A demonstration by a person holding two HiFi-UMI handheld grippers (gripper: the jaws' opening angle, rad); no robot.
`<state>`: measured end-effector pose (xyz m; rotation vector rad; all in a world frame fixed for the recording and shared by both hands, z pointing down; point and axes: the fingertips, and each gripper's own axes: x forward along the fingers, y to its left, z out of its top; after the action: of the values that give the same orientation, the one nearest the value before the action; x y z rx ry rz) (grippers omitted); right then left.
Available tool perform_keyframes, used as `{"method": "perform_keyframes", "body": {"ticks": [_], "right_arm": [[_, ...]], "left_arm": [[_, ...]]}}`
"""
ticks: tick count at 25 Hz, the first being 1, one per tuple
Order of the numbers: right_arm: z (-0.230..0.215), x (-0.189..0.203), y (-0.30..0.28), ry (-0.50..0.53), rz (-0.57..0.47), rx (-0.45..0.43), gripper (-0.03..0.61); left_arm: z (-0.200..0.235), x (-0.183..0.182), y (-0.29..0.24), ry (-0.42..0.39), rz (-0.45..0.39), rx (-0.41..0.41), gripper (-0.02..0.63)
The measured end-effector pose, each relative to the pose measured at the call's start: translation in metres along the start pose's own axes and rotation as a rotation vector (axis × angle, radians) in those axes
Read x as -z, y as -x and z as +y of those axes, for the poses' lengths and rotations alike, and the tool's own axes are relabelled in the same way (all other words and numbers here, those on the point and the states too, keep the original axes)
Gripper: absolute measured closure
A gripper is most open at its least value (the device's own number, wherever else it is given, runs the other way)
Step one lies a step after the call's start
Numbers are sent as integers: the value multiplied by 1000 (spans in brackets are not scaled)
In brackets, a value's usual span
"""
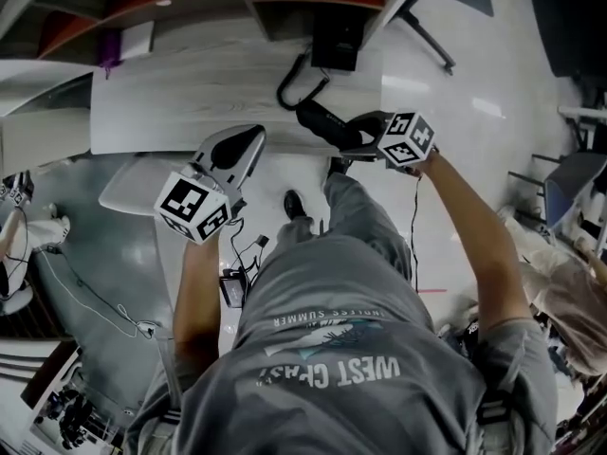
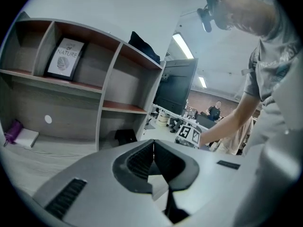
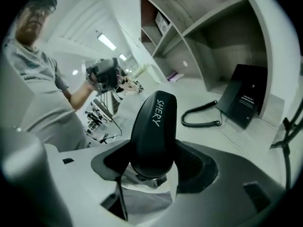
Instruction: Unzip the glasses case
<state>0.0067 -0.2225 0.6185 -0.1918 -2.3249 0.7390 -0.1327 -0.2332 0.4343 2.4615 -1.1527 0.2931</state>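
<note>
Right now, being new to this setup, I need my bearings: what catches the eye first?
A black case marked SHERY, clamped in the right tongs near the desk's front edge. The left tongs, shut and empty, hang off to the left. A coiled black cable lies on the desk behind.

The glasses case [image 3: 152, 126] is a black, long shell with rounded ends and a smooth, slightly shiny surface. On the side that faces up it has the white word "SHERY", printed along its length. It sits between the two jaws of the right gripper [image 3: 152, 167], which hold its near end from both sides. In the right gripper view its free end points to 12 o'clock and leans a little to 1 o'clock. In the head view the glasses case [image 1: 322, 124] is a dark bar near 12 o'clock, at the near edge of the pale desk [image 1: 190, 93], with the free end toward 10 o'clock. The shell looks closed, but the zip cannot be made out.
</note>
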Motion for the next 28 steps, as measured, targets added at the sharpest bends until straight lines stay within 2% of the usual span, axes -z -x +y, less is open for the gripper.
{"method": "perform_keyframes", "body": {"ticks": [3, 5, 7, 9, 11, 14, 17, 20, 24, 28], "right_arm": [[48, -14, 18, 26, -16, -100, 285], [80, -22, 28, 49, -12, -166, 285], [112, -29, 38, 70, -4, -232, 285], [142, -36, 49, 87, 6, -295, 285], [169, -39, 59, 94, 16, -360, 285], [204, -40, 67, 104, 37, -436, 284], [231, -42, 68, 107, 48, -481, 284], [248, -43, 68, 103, 49, -512, 284], [256, -36, 66, 97, 55, -531, 284], [257, -30, 67, 74, 56, -539, 284]], "left_arm": [[-9, 8, 0, 9, 24, 116, 606], [-17, 13, 3, -22, 49, 190, 553], [-28, 22, 9, -135, 119, 255, 507], [-40, 35, 16, -306, 218, 325, 452], [-54, 48, 23, -455, 293, 404, 436], [-78, 56, 40, -585, 300, 524, 436], [-106, 56, 62, -647, 263, 645, 437], [-125, 60, 76, -690, 267, 730, 450], [-138, 60, 81, -677, 222, 784, 571], [-142, 61, 80, -677, 215, 809, 588]]}}
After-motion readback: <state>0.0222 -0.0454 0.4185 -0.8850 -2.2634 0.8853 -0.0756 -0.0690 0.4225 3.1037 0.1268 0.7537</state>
